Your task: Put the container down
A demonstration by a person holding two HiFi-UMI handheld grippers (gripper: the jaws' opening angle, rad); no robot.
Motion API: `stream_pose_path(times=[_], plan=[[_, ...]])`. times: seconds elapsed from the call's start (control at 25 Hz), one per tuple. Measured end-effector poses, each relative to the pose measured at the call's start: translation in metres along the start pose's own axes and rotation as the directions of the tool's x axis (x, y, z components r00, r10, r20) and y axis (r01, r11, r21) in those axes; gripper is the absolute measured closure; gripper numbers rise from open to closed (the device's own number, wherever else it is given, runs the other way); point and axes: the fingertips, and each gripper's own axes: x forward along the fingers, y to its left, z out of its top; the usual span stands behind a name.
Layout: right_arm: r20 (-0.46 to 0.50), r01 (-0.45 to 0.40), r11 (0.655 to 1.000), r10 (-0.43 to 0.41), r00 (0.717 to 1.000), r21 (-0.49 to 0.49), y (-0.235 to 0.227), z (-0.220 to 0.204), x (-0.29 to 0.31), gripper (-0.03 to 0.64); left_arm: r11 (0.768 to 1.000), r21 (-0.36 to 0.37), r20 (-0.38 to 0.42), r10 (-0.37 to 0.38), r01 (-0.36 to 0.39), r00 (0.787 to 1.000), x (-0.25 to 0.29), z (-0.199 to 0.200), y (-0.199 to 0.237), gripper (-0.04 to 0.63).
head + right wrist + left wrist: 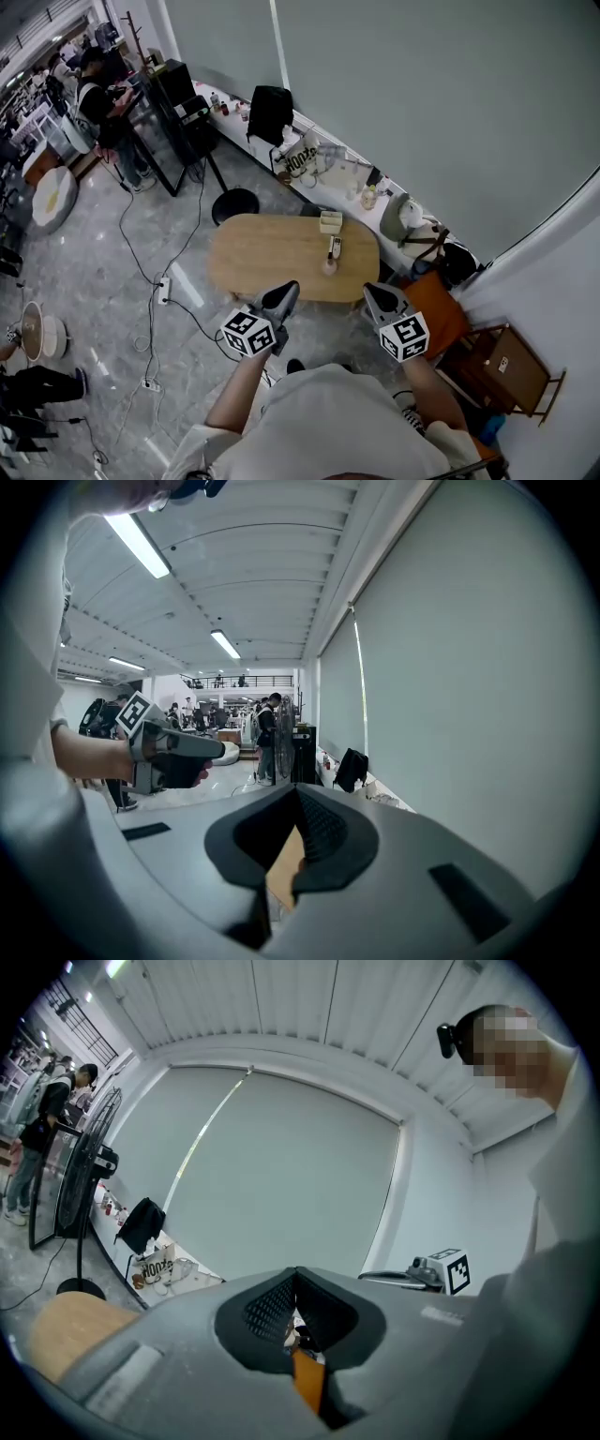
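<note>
In the head view a small beige container [330, 221] stands at the far edge of the oval wooden table [267, 253]. A small dark-and-white object [335, 247] and a pinkish one [329, 267] lie just in front of it. My left gripper [287, 292] and right gripper [372, 294] hover side by side above the table's near edge, both shut and empty, well short of the container. The left gripper [296, 1281] has its jaws together in its own view, with the right gripper [433, 1273] beside it. The right gripper [298, 801] has its jaws together, with the left gripper [176, 752] beside it.
An orange seat [437, 309] and a wooden chair [507, 368] stand to the right. A floor fan base [234, 203], cables and a power strip [164, 289] lie left of the table. A cluttered ledge [328, 173] runs along the wall; a person [105, 105] stands far left.
</note>
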Motion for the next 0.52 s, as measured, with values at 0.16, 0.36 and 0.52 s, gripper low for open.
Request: stream_pose_path(times=[0.16,0.36,0.52], plan=[[0.002,-0.006,1.000,0.006,1.000,-0.009,-0.008,0.000,-0.006,0.615,1.000,0.008,-0.005,-0.003,0.003,1.000,0.011,-0.001,-0.010,0.575],[0.003,-0.010,1.000,0.010,1.000,-0.010,-0.011,-0.004,-0.012,0.615,1.000,0.006,-0.003,-0.004,0.004,1.000,0.016,-0.005,-0.017,0.575],[-0.002,-0.015,1.000,0.015,1.000,-0.012,-0.014,-0.007,-0.018,0.615,1.000,-0.001,-0.006,0.005,-0.005,1.000,0.016,-0.009,-0.021,0.575]])
